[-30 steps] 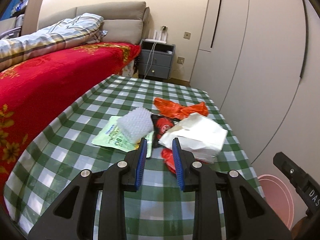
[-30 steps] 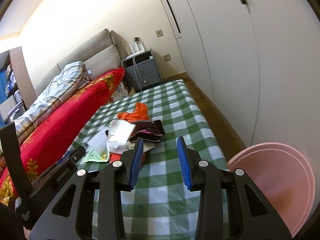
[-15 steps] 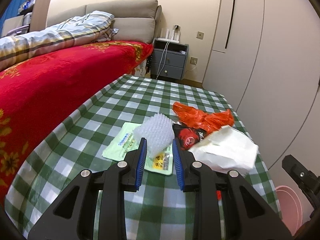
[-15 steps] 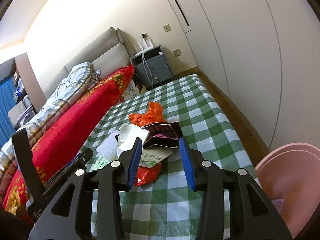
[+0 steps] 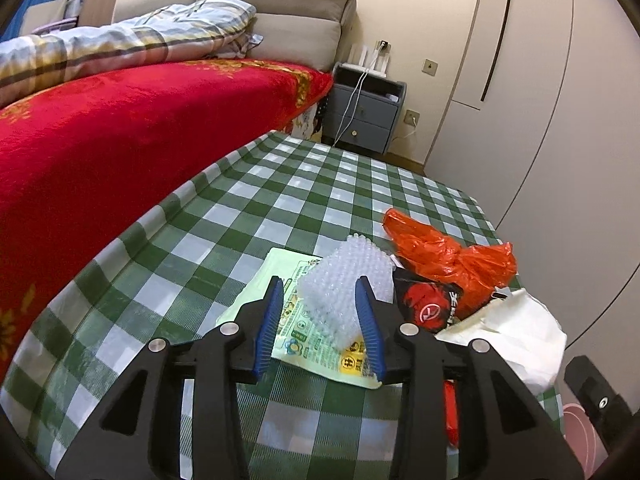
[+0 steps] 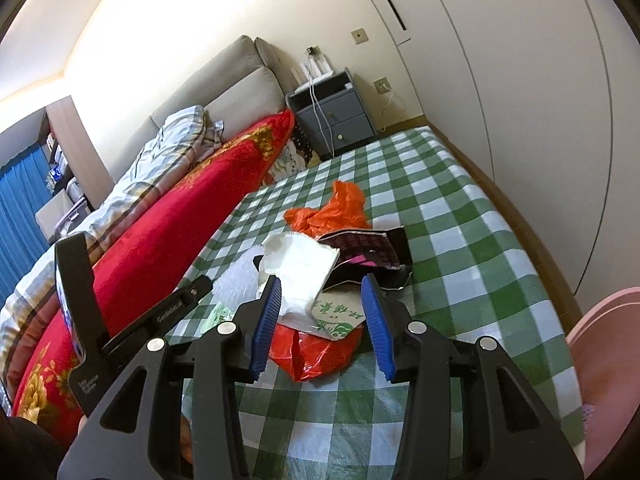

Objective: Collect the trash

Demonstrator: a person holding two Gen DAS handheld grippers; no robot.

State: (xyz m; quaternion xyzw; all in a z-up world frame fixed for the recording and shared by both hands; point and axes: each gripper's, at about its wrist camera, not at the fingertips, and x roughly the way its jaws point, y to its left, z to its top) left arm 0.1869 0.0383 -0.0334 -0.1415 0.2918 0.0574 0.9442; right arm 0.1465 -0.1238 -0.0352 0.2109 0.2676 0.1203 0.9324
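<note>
A pile of trash lies on the green checked table [image 5: 280,208]. In the left wrist view my left gripper [image 5: 319,292] is open, its blue jaws on either side of a clear bubble-wrap piece [image 5: 346,280] that rests on a green printed wrapper [image 5: 296,308]. Beside them lie a red and black packet [image 5: 428,304], an orange plastic bag [image 5: 448,256] and white crumpled paper [image 5: 516,332]. In the right wrist view my right gripper [image 6: 322,292] is open above the white paper [image 6: 300,268], a red bag [image 6: 316,352] and a dark packet [image 6: 372,252].
A pink bin [image 6: 608,364] stands beyond the table's right edge. A bed with a red blanket [image 5: 100,140] runs along the left side. A grey nightstand [image 5: 362,112] stands at the far end, and white wardrobe doors [image 5: 540,80] line the right.
My left gripper moved forward and left from the white paper and opened a little wider around the bubble wrap. My right gripper moved forward over the pile and stayed open.
</note>
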